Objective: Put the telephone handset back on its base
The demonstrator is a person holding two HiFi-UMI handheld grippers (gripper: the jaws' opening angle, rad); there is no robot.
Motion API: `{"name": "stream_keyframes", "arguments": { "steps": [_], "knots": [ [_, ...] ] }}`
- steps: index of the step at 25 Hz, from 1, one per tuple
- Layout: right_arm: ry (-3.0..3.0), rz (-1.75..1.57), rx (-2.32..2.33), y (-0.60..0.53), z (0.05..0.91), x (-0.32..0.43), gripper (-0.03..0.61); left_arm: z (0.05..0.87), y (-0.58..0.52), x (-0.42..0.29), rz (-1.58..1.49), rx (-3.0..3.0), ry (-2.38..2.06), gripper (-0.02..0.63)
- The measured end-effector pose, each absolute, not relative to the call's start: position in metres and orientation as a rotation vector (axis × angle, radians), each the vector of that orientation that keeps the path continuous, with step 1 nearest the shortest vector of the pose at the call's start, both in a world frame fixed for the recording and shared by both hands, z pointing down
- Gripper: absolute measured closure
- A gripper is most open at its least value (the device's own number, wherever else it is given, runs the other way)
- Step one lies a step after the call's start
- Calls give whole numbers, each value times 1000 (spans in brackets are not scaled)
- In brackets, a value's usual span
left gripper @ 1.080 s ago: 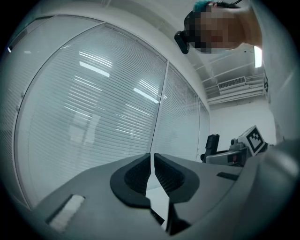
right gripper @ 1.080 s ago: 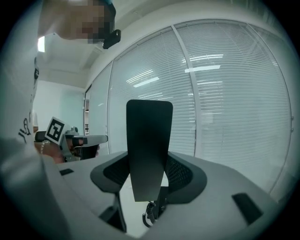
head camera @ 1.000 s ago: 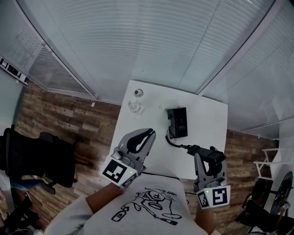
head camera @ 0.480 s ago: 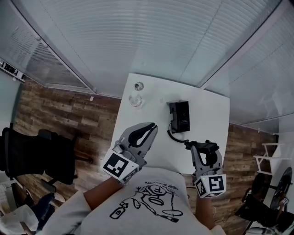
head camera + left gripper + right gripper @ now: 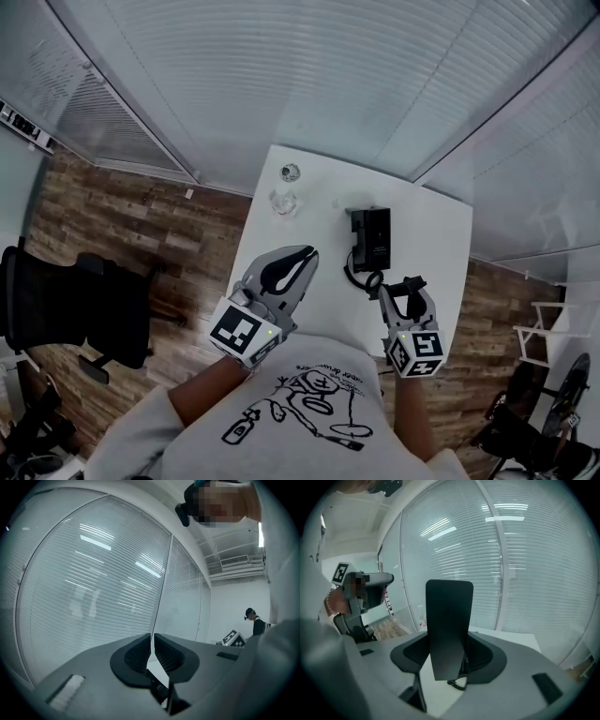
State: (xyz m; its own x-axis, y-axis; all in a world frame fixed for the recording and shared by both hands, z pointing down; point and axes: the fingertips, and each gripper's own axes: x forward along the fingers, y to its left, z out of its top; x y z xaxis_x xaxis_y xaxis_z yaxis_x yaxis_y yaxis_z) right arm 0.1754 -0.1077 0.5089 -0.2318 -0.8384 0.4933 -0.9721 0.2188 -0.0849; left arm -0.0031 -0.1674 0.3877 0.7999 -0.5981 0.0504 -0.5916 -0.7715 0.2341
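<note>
two hand-held grippers sit nearest the person. left hand-held gripper: jaws pressed together with nothing between them, idle over the near-left edge of the white bench. right hand-held gripper: clenched on the flat black telephone handset, which stands up between the pads. the handset is above the near part of the bench, short of its cradle. a black coiled cord loops from the handset to the black rectangular telephone base just beyond.

risks, as judged:
1. the hold is on a narrow slab. a tilt while lowering could let it pivot in the pads and seat askew.
2. cord slack lies between the handset and the base. it could get trapped under the handset, or tug the base.
3. the base is unheld and may slide if nudged.

far left are two small clear glass pieces, well apart from the base. low concern.
</note>
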Motion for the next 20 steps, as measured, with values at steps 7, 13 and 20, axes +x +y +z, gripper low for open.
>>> {"name": "stream_keyframes", "arguments": {
  "steps": [7,13,20],
  "knots": [
    [-2106,671,1595,-110,552,176,364,395,-171,-6,-17,2738,-945,592],
    [-2074,790,1518,-94,571,171,364,402,-171,-7,4,2723,-953,592],
    [-2069,776,1531,-105,586,174,364,408,-171,-3,8,2724,-947,592]
  ]
}}
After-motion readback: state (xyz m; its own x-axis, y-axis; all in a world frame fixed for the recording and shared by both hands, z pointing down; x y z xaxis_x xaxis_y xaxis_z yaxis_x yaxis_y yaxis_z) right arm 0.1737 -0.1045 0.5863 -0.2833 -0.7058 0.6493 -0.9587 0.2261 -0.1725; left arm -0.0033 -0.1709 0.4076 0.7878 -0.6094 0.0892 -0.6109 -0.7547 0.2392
